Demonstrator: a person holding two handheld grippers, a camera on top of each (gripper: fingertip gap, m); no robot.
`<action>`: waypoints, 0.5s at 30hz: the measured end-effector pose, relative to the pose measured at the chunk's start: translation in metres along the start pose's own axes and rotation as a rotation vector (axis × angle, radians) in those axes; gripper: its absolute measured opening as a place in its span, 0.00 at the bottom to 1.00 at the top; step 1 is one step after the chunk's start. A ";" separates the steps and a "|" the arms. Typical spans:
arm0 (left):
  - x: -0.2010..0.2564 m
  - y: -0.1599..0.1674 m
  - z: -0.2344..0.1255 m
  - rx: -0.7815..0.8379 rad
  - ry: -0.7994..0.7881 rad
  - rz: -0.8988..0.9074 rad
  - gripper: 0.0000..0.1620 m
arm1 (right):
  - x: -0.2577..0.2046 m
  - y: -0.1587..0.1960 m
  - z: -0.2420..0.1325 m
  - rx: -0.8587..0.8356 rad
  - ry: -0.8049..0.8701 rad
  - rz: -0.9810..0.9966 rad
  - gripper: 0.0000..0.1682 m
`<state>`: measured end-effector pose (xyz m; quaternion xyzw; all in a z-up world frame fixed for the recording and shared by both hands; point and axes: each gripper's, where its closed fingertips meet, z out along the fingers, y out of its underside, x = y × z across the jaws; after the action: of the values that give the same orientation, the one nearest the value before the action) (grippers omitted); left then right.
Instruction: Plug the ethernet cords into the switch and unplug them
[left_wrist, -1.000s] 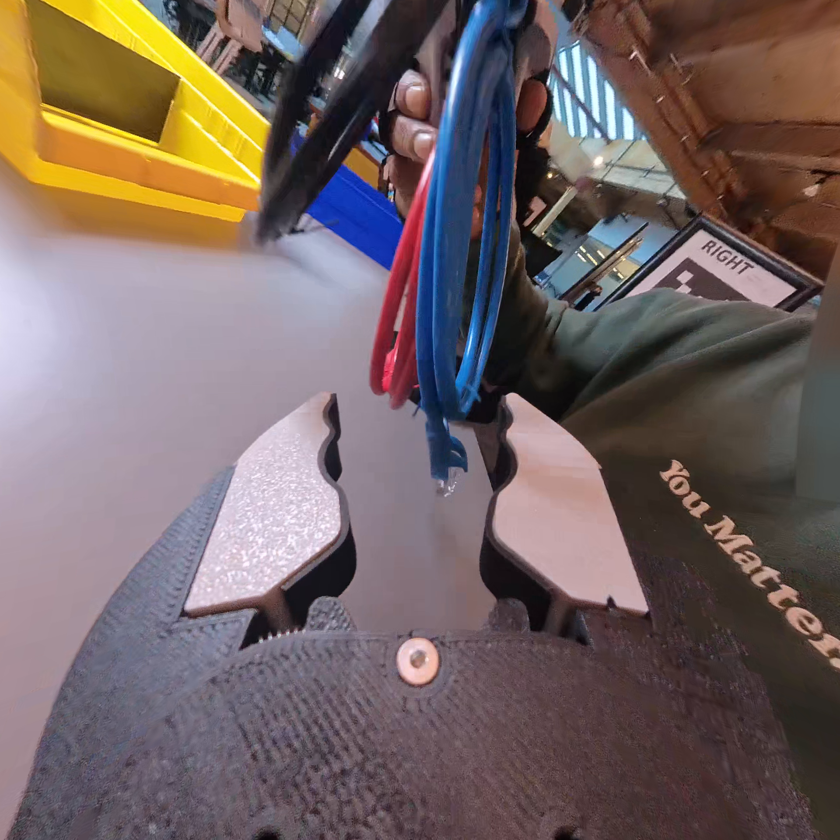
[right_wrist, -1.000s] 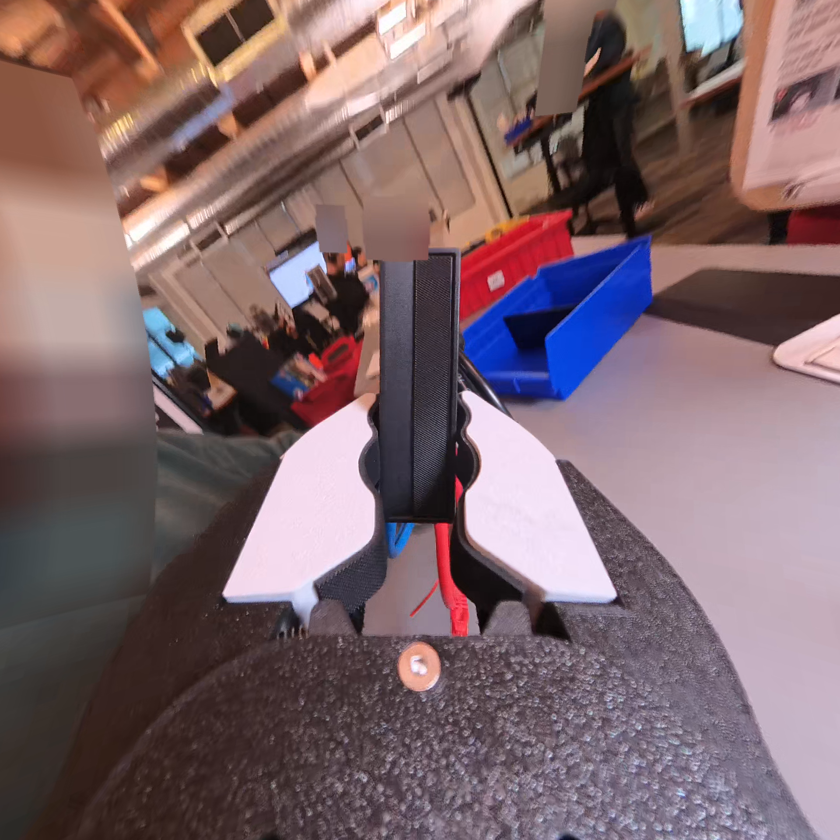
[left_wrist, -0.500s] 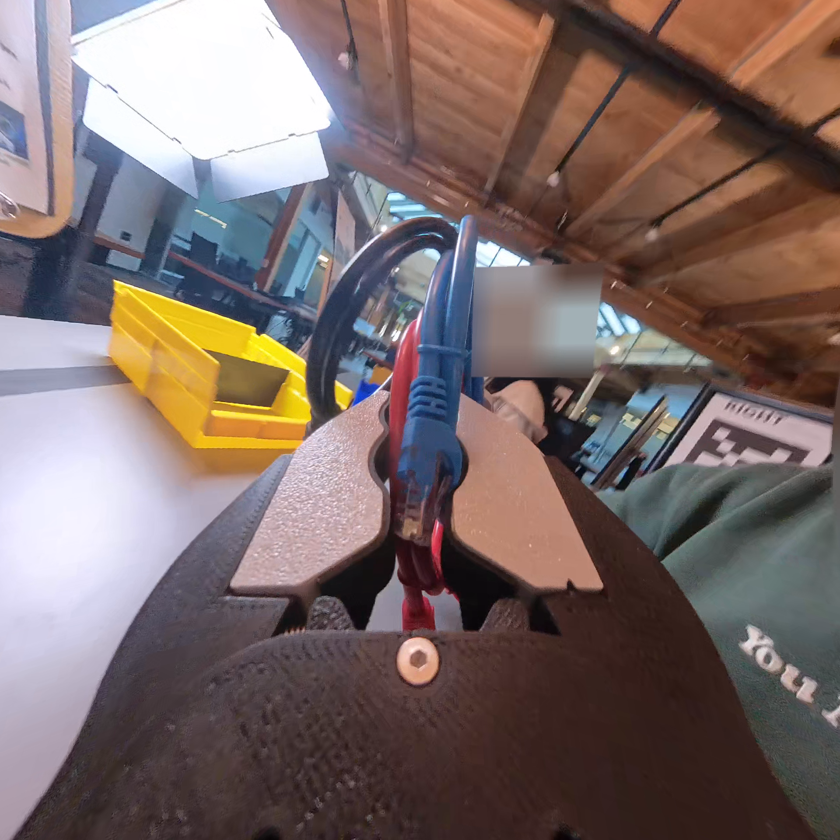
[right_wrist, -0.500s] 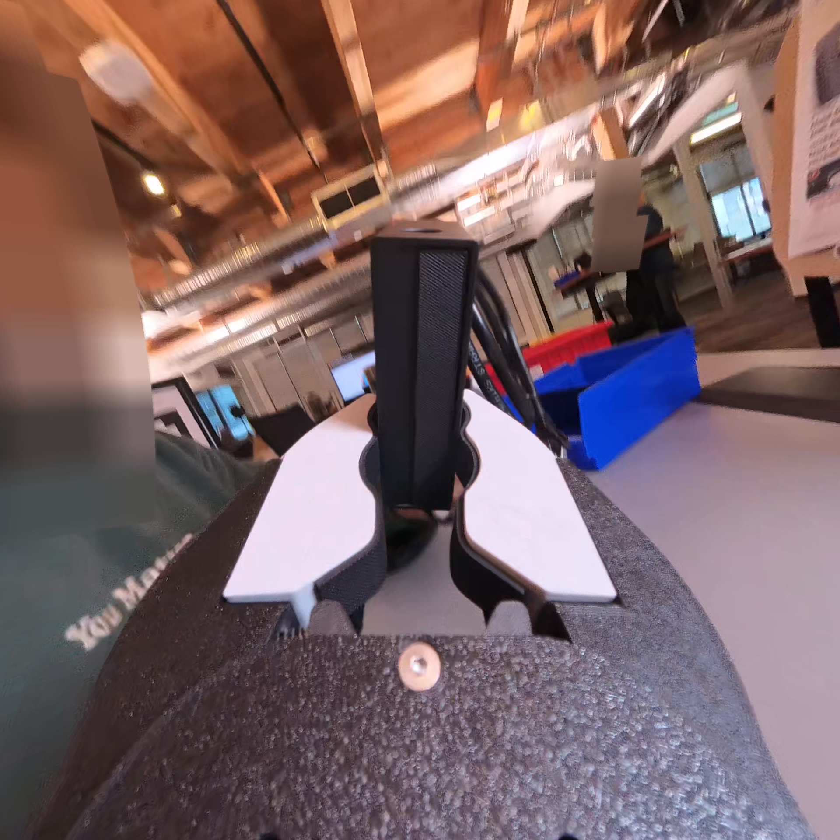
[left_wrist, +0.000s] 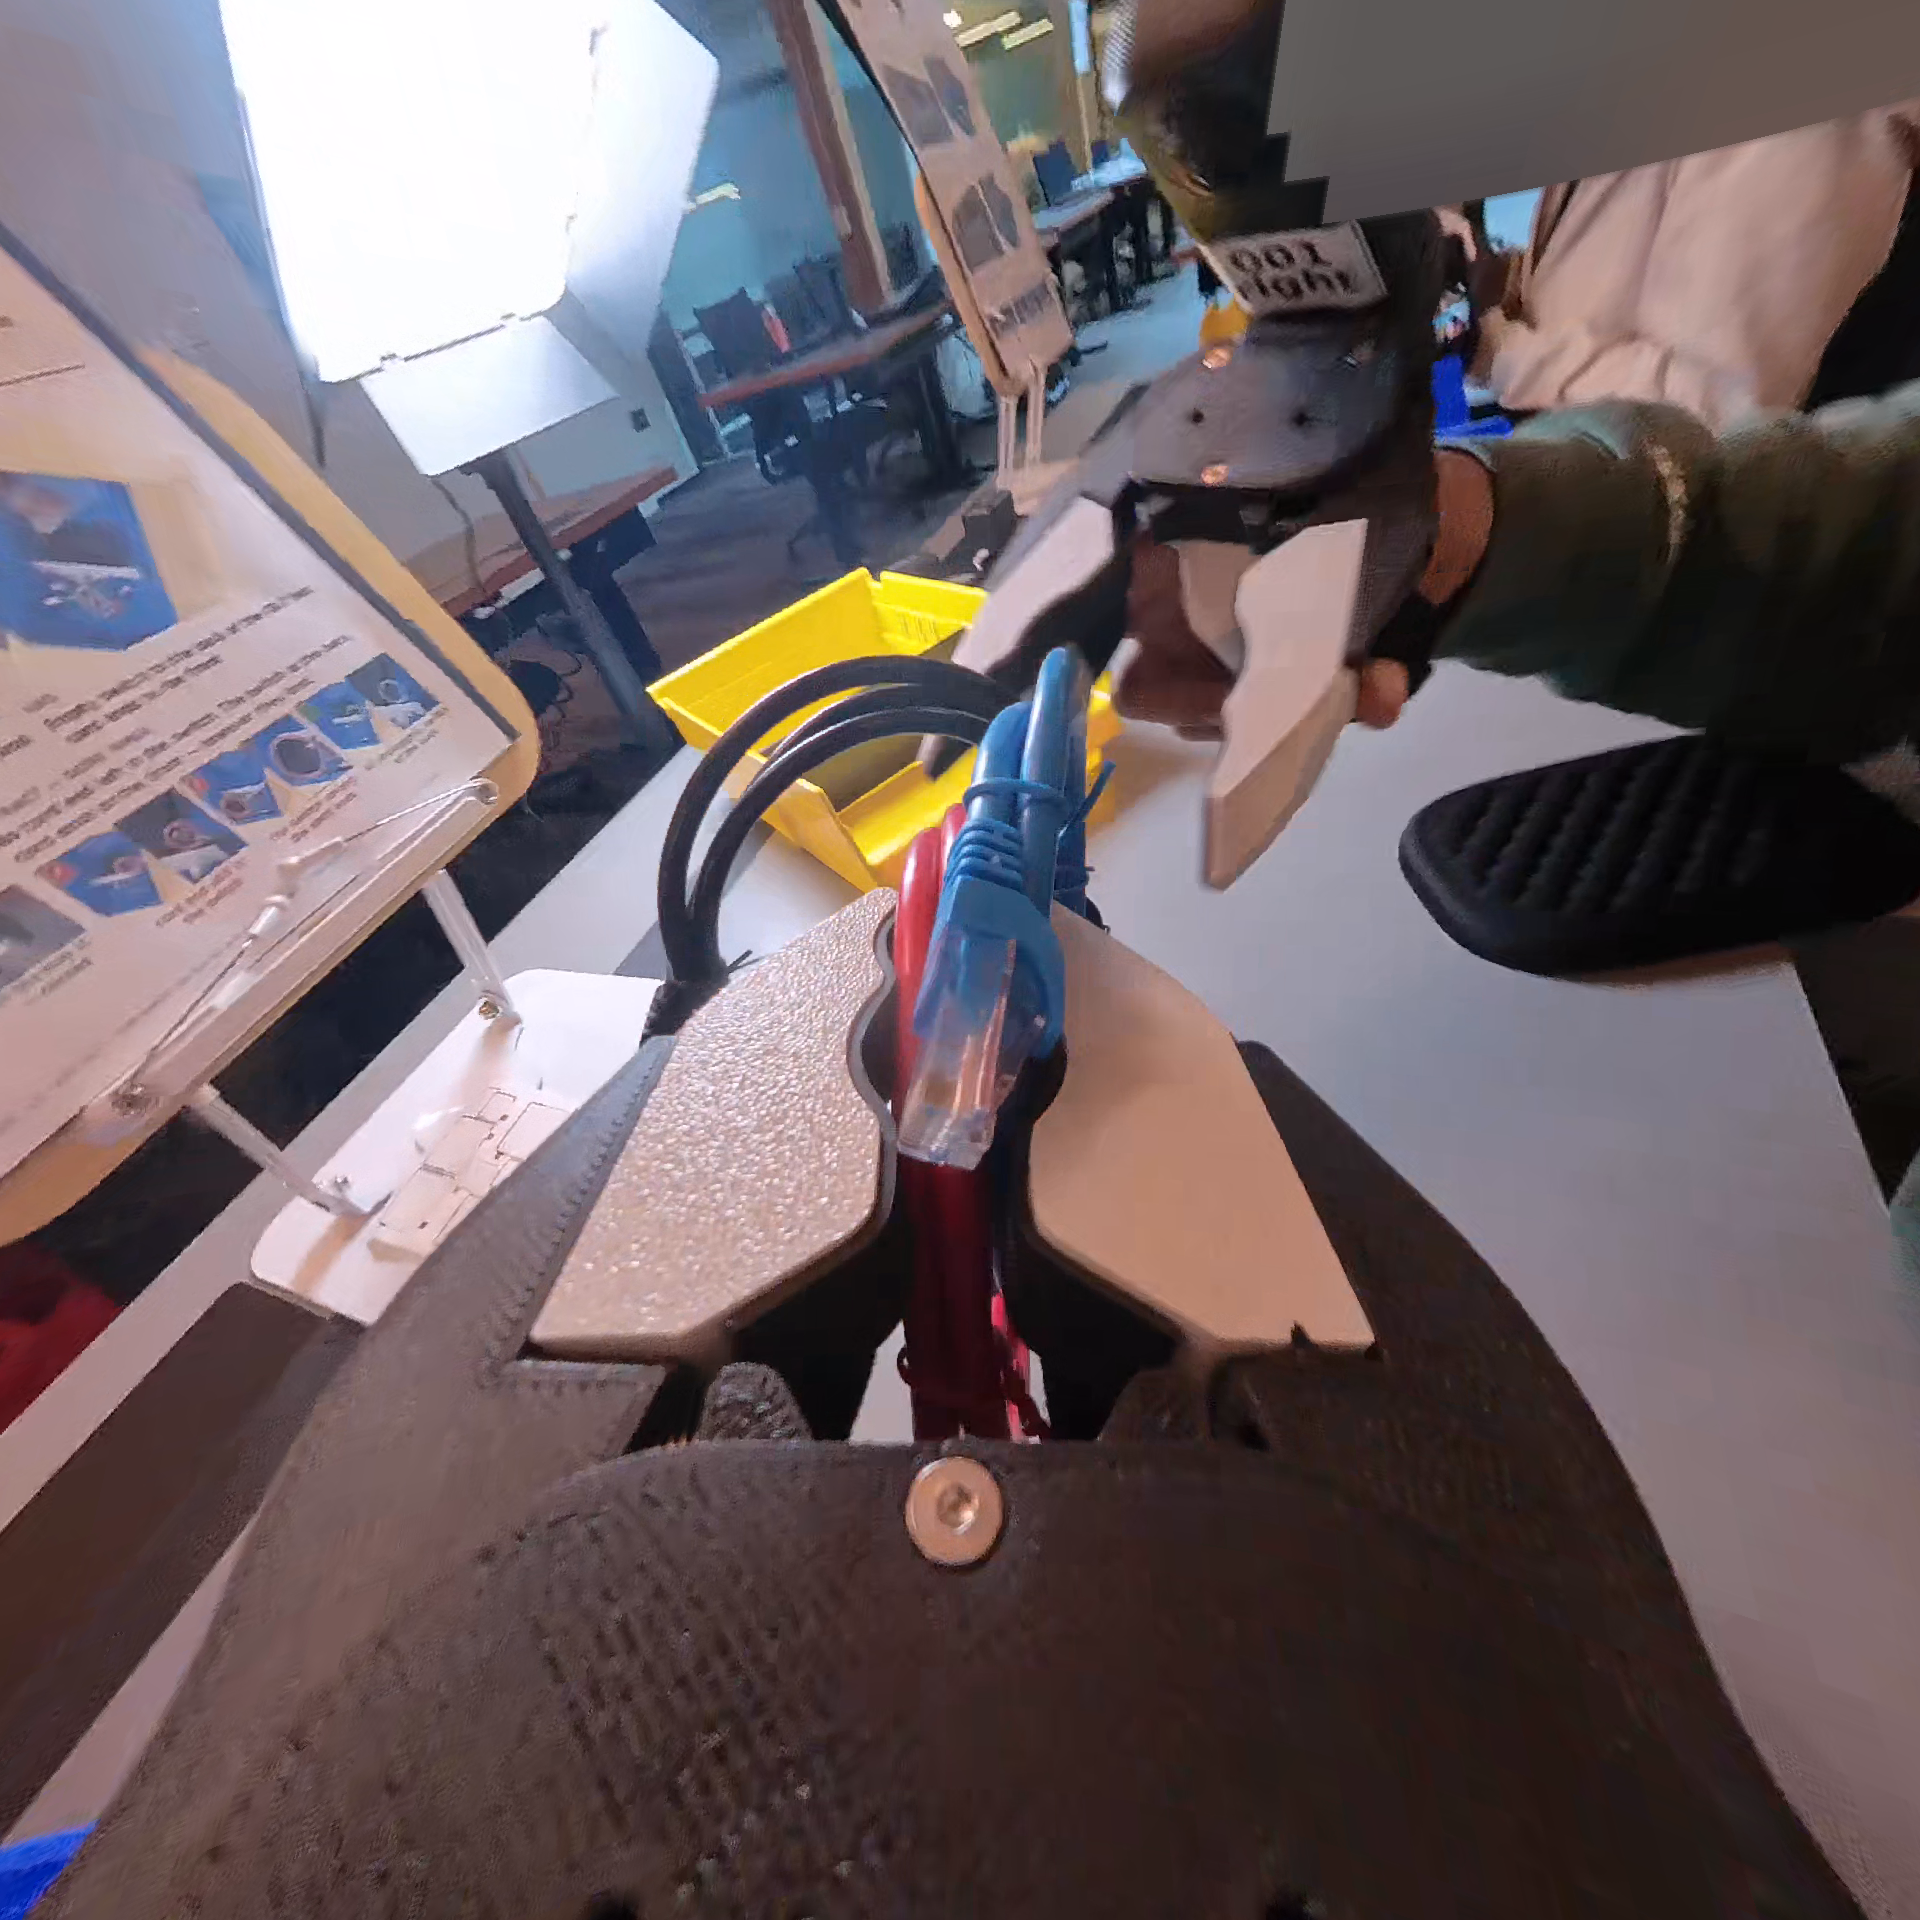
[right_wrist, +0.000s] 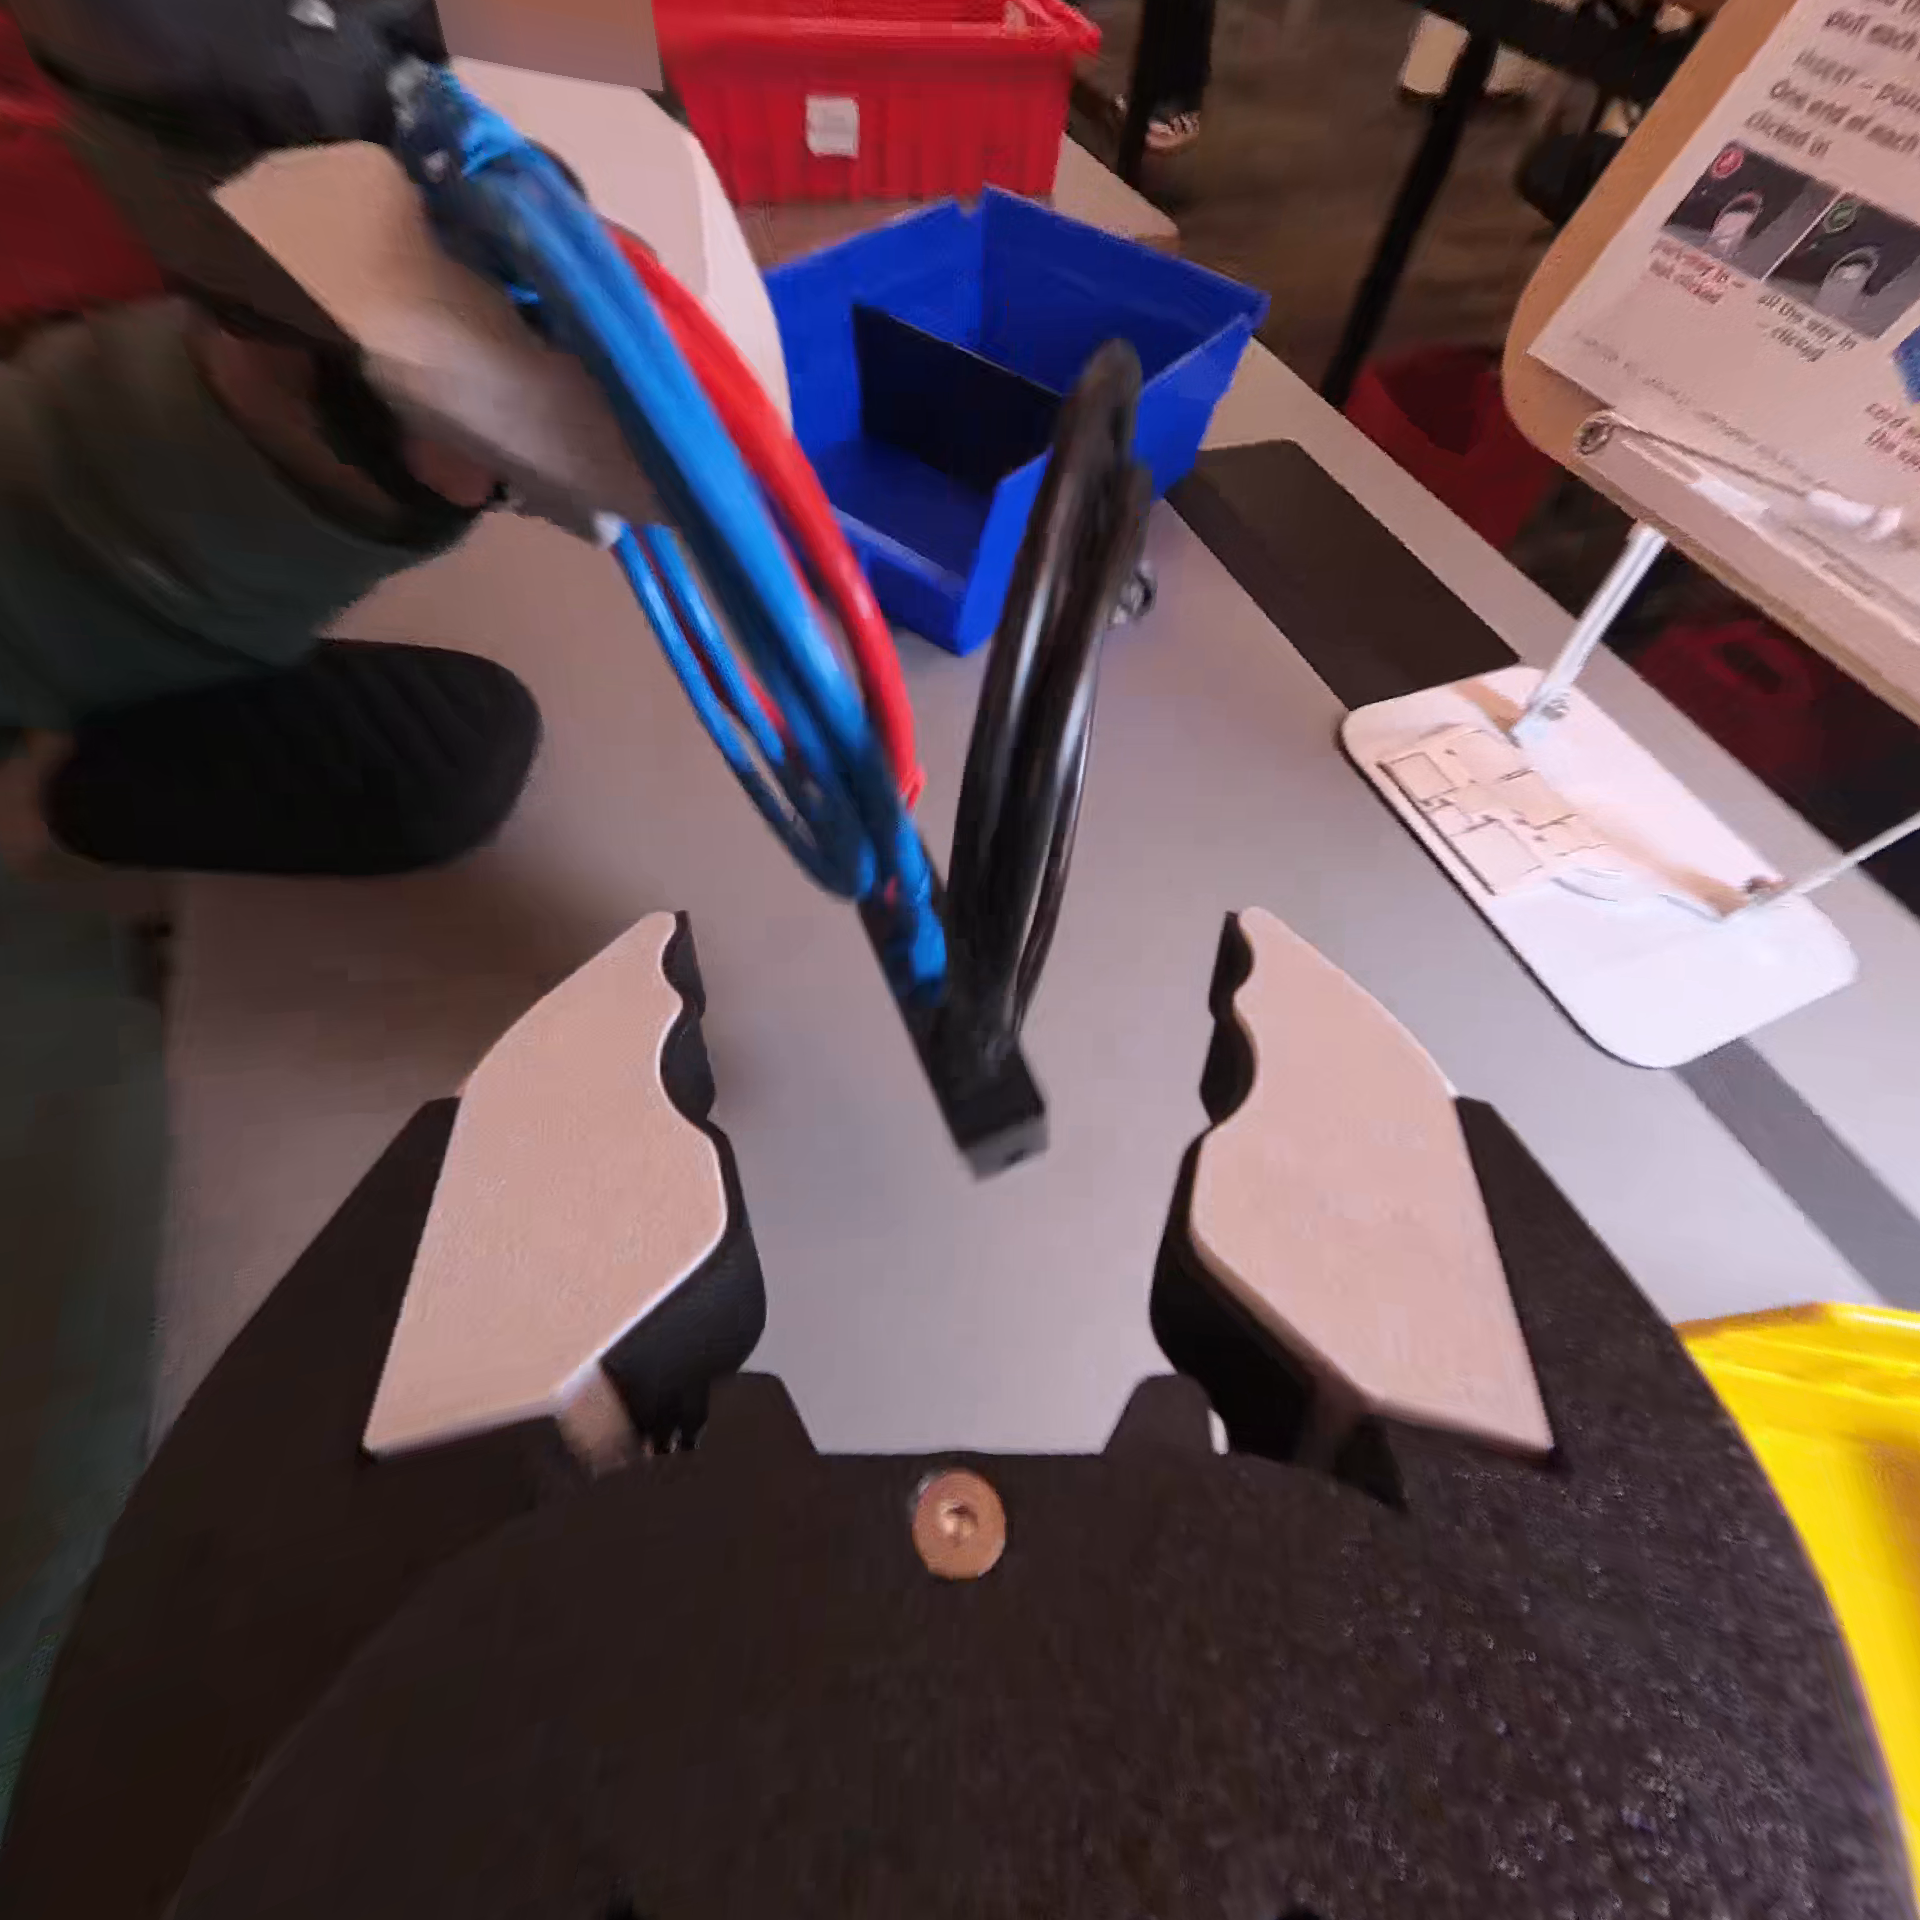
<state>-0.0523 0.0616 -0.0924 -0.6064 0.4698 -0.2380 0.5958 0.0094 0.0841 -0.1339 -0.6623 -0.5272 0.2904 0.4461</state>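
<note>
Left wrist view: left gripper (left_wrist: 971, 1023) has its jaws clamped on the blue cord (left_wrist: 987, 997) and red cord (left_wrist: 951, 1236), clear plug end sticking up. Black cord (left_wrist: 748, 790) loops just left. Yellow bin (left_wrist: 831, 696) sits far on the bench (left_wrist: 1455, 1195).
Right wrist view: right gripper (right_wrist: 956, 1049) has jaws spread wide, nothing in them. The black switch (right_wrist: 987, 1101) hangs off the cords between the tips, above the bench. Blue bin (right_wrist: 1039, 343) is farther back.

Cords (left_wrist: 977, 997) between left claw (left_wrist: 966, 1049) fingers; switch (right_wrist: 982, 1101) seemingly hangs beneath.
</note>
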 end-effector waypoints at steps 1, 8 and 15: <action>0.006 0.000 0.006 -0.018 0.026 0.009 0.11 | 0.000 -0.004 0.007 -0.017 0.015 -0.022 0.48; -0.011 0.012 0.002 0.043 0.008 -0.197 0.27 | -0.010 -0.010 0.014 -0.070 -0.186 -0.028 0.05; -0.011 0.042 -0.035 0.145 -0.058 -0.368 0.33 | 0.107 -0.057 -0.076 0.089 -0.057 0.217 0.05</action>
<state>-0.0990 0.0605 -0.1234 -0.6441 0.3156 -0.3584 0.5976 0.0788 0.1679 -0.0408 -0.6864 -0.4515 0.3788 0.4261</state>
